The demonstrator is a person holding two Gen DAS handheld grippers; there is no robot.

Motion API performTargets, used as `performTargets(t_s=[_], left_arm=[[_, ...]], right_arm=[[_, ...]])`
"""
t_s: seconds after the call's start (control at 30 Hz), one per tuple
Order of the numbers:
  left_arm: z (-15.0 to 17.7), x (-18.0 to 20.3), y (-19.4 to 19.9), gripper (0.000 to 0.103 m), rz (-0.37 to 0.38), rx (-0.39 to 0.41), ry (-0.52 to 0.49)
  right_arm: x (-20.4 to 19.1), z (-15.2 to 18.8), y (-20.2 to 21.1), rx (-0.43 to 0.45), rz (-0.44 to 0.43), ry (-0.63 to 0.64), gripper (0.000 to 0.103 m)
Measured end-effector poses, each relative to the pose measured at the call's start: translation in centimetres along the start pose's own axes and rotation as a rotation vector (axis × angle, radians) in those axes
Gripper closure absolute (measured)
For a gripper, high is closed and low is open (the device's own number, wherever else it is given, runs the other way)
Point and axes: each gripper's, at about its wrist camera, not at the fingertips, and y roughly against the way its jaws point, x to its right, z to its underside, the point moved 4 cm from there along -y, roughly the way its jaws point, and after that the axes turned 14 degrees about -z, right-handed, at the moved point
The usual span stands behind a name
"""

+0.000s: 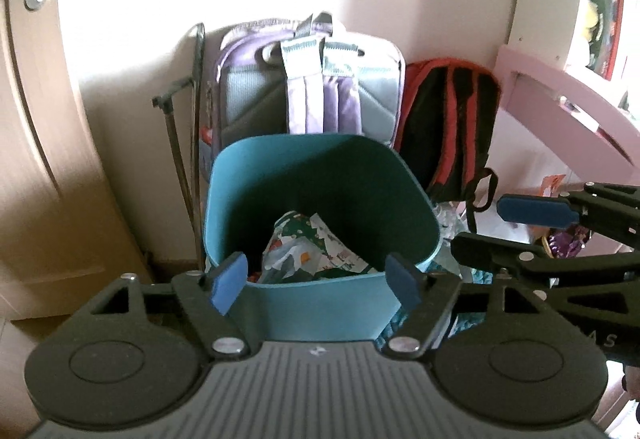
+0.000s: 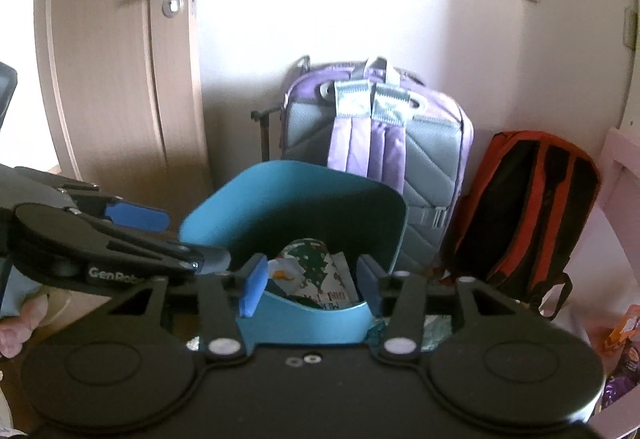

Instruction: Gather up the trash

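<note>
A teal trash bin (image 1: 280,175) stands on the floor before the wall, with crumpled printed wrappers (image 1: 308,247) inside. My left gripper (image 1: 316,285) is open and empty, its blue pads level with the bin's near rim. The right gripper (image 1: 520,235) shows at the right of the left wrist view. In the right wrist view the bin (image 2: 224,215) holds the wrappers (image 2: 316,271); my right gripper (image 2: 312,289) is open and empty over the near rim. The left gripper (image 2: 160,235) reaches in from the left.
A purple-grey backpack (image 1: 316,91) and a red-black backpack (image 1: 452,119) lean on the wall behind the bin. A wooden door (image 2: 108,59) is at the left. Pink furniture (image 1: 560,111) is at the right. Colourful wrappers (image 2: 620,355) lie on the floor at the right.
</note>
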Motion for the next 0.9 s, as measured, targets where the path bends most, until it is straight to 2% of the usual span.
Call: performTargets(t_s=[0.2, 0.4, 0.67, 0.9], left_arm=[[1.1, -0.2, 3.2, 0.021, 0.006, 0.034, 0.022], [2.4, -0.3, 5.8, 0.020, -0.002, 0.084, 0.017], [3.9, -0.4, 8.8, 0.004, -0.032, 0.146, 0.048], [4.6, -1.0, 10.2, 0.004, -0.019, 0.167, 0.094]], right_arm=[[-1.3, 0.6, 2.7, 0.035, -0.019, -0.008, 0.048], [-2.7, 1.7, 5.0, 0.065, -0.043, -0.012, 0.046], [-4.3, 2.7, 7.7, 0.109, -0.048, -0.007, 0.046], [-4.9, 3.2, 9.2, 0.132, -0.068, -0.026, 0.045]])
